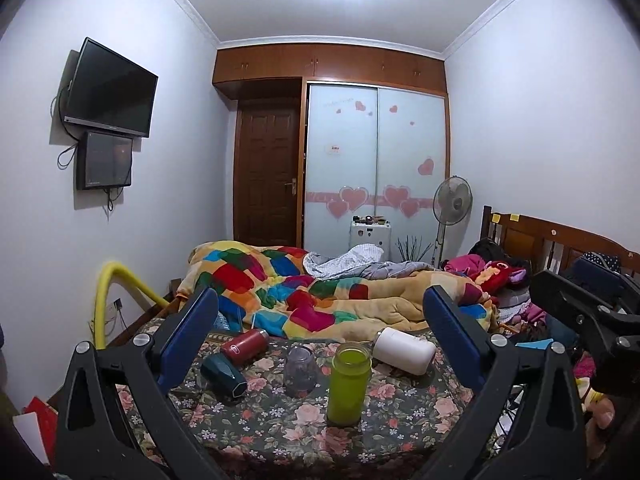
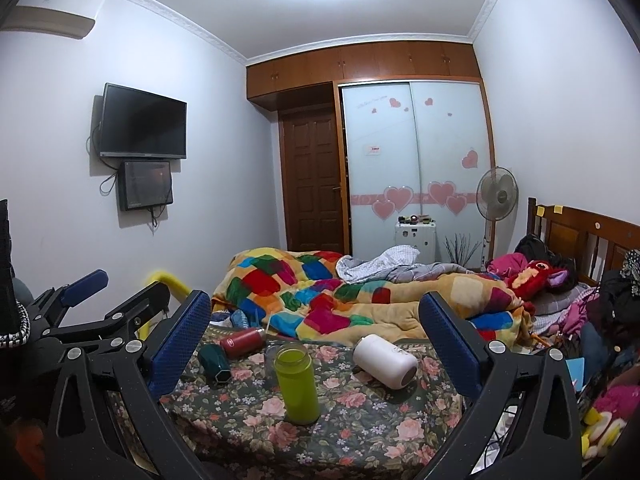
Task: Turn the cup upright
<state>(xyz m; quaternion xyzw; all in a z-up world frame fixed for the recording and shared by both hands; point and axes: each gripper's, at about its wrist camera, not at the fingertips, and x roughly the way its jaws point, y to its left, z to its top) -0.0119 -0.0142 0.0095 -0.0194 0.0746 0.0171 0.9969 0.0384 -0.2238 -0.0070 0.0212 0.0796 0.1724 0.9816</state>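
Both grippers, the left gripper [image 1: 320,316] and right gripper [image 2: 314,316], are held spread wide and empty above a flowered cloth [image 1: 384,420], apparently poised for approach. Beyond them, a white cup [image 2: 386,360] lies on its side, ungrasped, beside an upright green bottle [image 2: 298,384].

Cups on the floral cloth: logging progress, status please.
Left gripper and right gripper open, empty. White cup, red cup, dark green cup lying down. Green cup upright. Nothing blocking.
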